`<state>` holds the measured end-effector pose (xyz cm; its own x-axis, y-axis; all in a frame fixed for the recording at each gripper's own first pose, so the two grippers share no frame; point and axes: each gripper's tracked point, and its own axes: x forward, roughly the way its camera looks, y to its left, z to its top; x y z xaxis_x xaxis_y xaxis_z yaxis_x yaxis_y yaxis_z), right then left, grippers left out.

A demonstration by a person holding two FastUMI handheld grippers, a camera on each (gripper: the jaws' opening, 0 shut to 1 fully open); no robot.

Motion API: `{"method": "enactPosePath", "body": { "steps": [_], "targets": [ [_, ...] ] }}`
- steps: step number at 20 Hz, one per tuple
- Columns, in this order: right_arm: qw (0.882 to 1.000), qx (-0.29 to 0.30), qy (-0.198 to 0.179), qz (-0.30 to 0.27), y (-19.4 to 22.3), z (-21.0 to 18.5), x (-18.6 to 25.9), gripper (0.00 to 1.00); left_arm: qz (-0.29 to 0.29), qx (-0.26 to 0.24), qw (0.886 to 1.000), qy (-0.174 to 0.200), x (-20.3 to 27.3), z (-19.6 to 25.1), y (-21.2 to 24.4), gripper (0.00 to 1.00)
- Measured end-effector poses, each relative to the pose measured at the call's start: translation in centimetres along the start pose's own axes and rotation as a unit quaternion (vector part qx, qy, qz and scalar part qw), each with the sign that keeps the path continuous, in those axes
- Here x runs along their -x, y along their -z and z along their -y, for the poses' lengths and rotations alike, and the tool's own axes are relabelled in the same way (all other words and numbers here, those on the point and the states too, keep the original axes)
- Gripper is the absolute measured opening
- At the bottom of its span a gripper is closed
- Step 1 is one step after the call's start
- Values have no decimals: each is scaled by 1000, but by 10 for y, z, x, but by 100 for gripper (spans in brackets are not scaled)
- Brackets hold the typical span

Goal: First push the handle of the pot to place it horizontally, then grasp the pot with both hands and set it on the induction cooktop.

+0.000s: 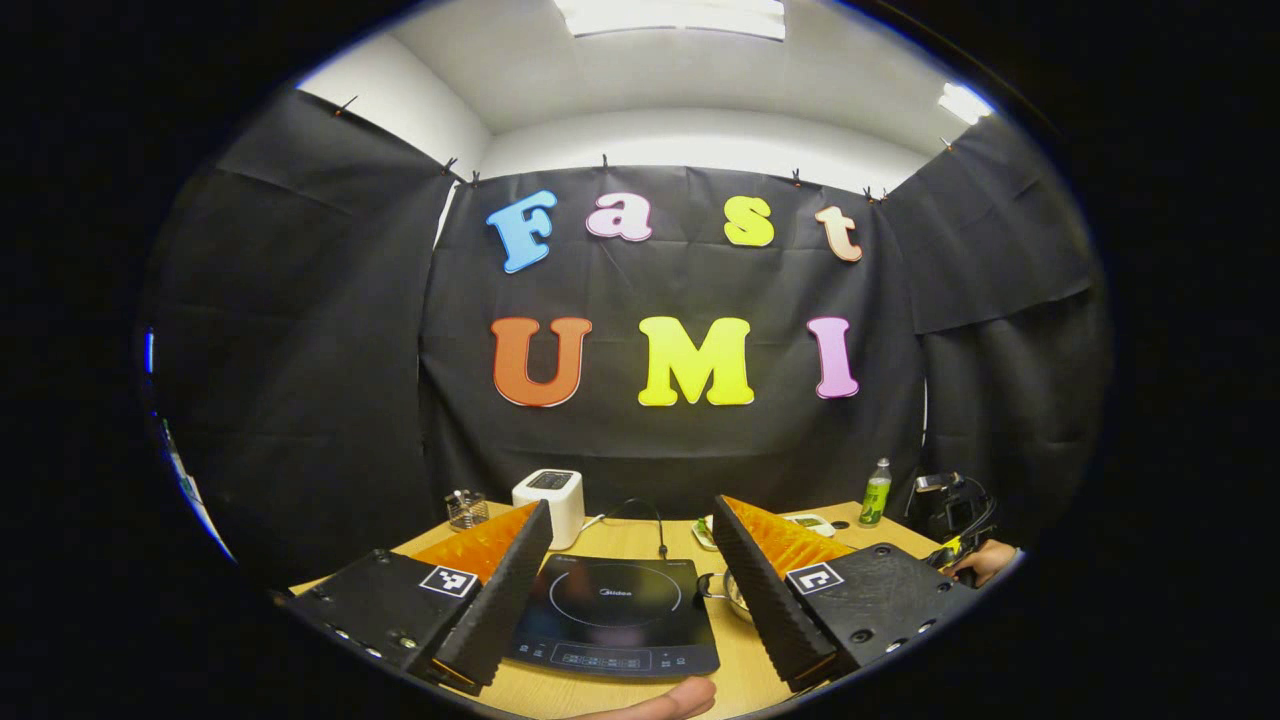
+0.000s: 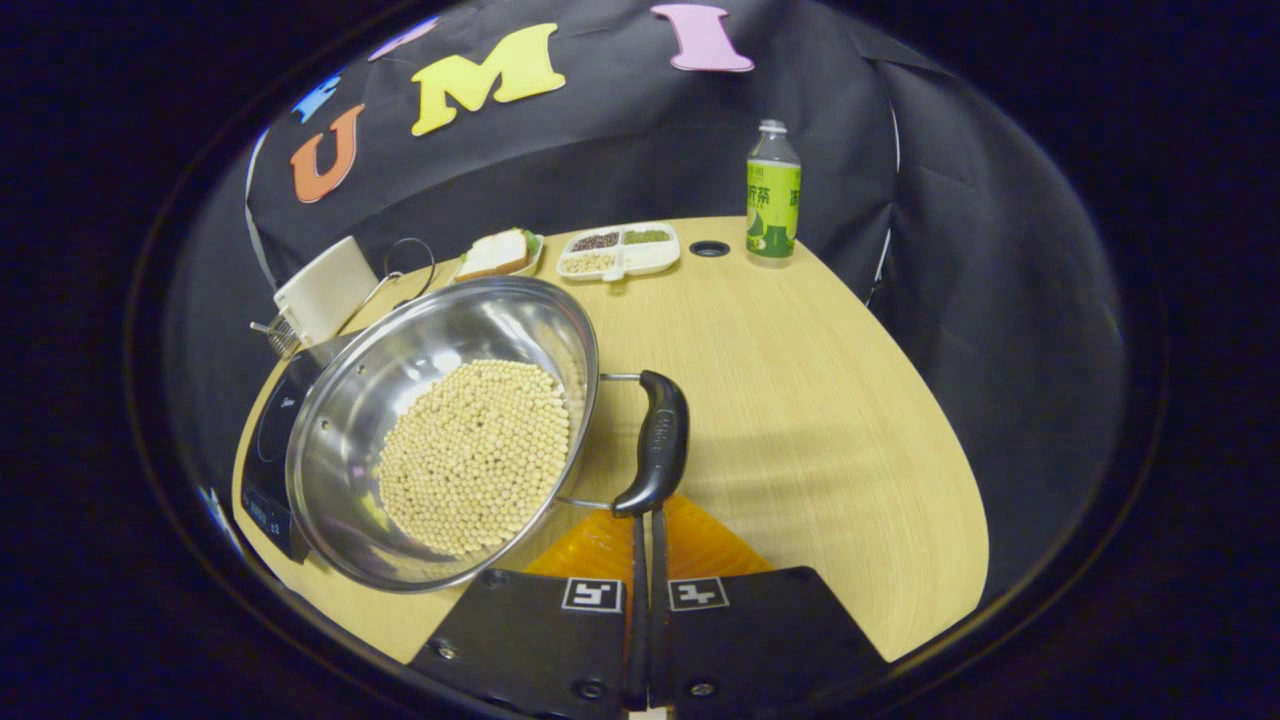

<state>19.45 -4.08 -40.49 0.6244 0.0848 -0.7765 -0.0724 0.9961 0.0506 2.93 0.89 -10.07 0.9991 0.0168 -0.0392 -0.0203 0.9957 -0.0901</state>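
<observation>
In the right gripper view, a steel pot (image 2: 400,400) holding pale beans (image 2: 475,455) stands on the wooden table (image 2: 800,400). Its black handle (image 2: 660,435) sticks out on the right side, running toward me. My right gripper (image 2: 645,522) is shut, with its tips touching the near end of that handle and nothing between them. The black induction cooktop (image 2: 262,440) lies just left of the pot, partly hidden by it. In the left gripper view, my left gripper (image 1: 632,508) is open above the cooktop (image 1: 612,610), and a sliver of the pot (image 1: 735,592) peeks out beside the right finger.
At the table's back stand a white appliance (image 2: 325,290), a plate with a sandwich (image 2: 497,253), a compartment tray (image 2: 620,250) and a green bottle (image 2: 772,195). A glass holder (image 1: 465,508) sits at the back left. A hand (image 1: 985,560) shows at the right, and a thumb (image 1: 665,700) at the bottom.
</observation>
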Motion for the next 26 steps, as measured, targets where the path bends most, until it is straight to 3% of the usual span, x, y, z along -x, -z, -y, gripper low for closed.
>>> {"method": "enactPosePath", "body": {
  "steps": [3, 10, 15, 18, 19, 21, 23, 26],
  "targets": [
    [1000, 8, 1, 15, -12, -2, -3, 4, 0, 33, 999, 21, -6, 2, 0, 96],
    [999, -14, -14, 35, -25, 0, -5, 4, -26, 19, 999, 10, -35, 8, 19, 95],
    [995, -21, -25, 97, -49, 8, 12, 10, -54, 13, 998, 18, -66, 30, 41, 95],
    [990, -11, -20, 140, -69, 13, 34, 36, -83, 24, 996, 25, -88, 47, 63, 95],
    [989, -5, -16, 149, -74, 14, 40, 61, -93, 24, 995, 25, -96, 50, 71, 95],
    [987, 9, -14, 160, -81, 13, 51, 91, -112, 24, 993, 25, -111, 60, 83, 95],
    [986, 17, -19, 163, -88, 10, 57, 99, -127, 26, 991, 29, -124, 69, 92, 95],
    [986, 26, -19, 162, -94, 10, 63, 99, -146, 24, 988, 35, -139, 81, 106, 95]
  ]
}}
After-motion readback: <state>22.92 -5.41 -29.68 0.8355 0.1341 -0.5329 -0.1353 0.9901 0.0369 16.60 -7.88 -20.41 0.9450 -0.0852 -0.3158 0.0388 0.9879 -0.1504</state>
